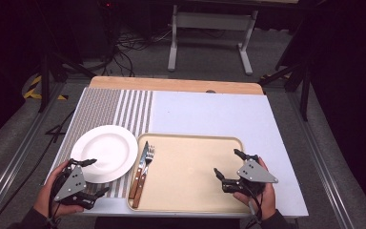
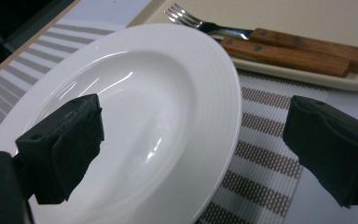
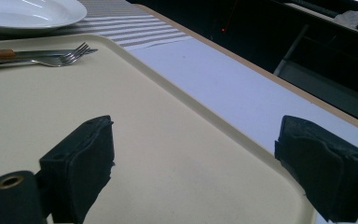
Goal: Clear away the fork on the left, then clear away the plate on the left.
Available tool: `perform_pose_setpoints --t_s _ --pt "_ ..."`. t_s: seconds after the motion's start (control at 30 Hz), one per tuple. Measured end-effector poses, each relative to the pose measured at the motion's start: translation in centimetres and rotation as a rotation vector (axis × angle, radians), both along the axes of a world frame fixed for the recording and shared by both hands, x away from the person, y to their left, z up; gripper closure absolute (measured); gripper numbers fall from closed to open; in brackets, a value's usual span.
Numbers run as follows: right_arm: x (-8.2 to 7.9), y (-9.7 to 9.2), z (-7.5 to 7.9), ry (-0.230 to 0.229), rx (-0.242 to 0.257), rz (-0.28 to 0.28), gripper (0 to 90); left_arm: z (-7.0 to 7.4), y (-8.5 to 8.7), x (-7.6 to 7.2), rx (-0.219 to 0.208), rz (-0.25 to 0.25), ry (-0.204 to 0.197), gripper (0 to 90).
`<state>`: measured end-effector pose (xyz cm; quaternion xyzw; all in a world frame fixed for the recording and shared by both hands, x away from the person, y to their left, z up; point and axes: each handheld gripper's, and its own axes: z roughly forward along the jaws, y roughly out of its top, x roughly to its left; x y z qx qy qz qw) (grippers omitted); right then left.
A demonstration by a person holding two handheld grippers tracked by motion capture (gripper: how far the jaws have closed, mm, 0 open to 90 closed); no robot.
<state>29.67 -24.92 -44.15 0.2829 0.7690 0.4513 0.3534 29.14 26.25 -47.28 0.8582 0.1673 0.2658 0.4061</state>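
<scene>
Broadly, the table point(image 1: 209, 109) carries everything, its pale blue top stretching ahead of both grippers, with a wooden edge at the far side. Next in size, the beige tray point(image 1: 195, 171) lies under the right gripper point(image 1: 229, 166), whose jaws stand wide apart and hold nothing; one jaw hangs over the tray's floor and the other over its right rim, as the right gripper view shows, where the tray point(image 3: 168, 140) runs away in front of the jaws and to their left. A striped placemat point(image 1: 124, 109) lies ahead of the left gripper point(image 1: 95, 176), reaching under the plate and past it toward the far edge. That left gripper is also spread open and empty, one jaw over the near rim of the white plate point(image 1: 106, 151), the other just off the plate above the placemat point(image 2: 265, 158). In the left gripper view the plate point(image 2: 168, 107) sits straight before the jaws, close to them, and I cannot tell whether the jaw touches it. Beyond the plate, on the tray's left edge, lie a fork point(image 1: 148, 157) and a knife point(image 1: 142, 167) with wooden handles, side by side and touching, well to the left of the right gripper and far ahead of it in its own view, fork point(image 3: 70, 55) tines pointing right.
</scene>
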Motion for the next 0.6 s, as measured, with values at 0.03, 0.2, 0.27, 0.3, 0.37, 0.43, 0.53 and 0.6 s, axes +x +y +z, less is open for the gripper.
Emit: perform_pose_setpoints --t_s 0.03,0.2,0.27,0.3,0.37,0.43,0.53,0.6 --pt "0.0 0.0 -0.1 0.001 -0.002 0.001 12.2 -0.1 0.4 0.0 -0.010 0.011 0.001 6.0" --pt "0.0 0.1 0.0 0.000 0.001 0.000 12.2 -0.2 1.4 0.1 -0.023 0.048 0.006 5.8" --pt "0.1 0.2 0.0 -0.001 -0.004 0.002 12.3 -0.3 1.8 0.1 -0.043 0.061 0.017 5.8" --pt "0.1 0.2 0.0 0.000 -0.005 0.004 12.3 -0.4 2.0 0.1 -0.040 0.073 0.013 5.9" --pt "0.2 0.3 0.0 -0.002 -0.004 0.009 12.2 -0.6 2.1 -0.1 -0.037 0.077 0.013 7.0" --pt "0.3 0.5 0.0 0.001 -0.003 0.012 12.2 -0.8 2.1 -0.4 -0.016 0.082 0.018 7.5" --pt "0.3 0.6 -0.2 0.014 0.000 0.016 12.2 -1.1 2.5 -0.8 -0.008 0.079 0.011 7.5" --pt "0.3 0.7 -0.3 0.016 -0.003 0.017 12.1 -1.3 2.8 -0.9 -0.004 0.088 0.009 7.3"
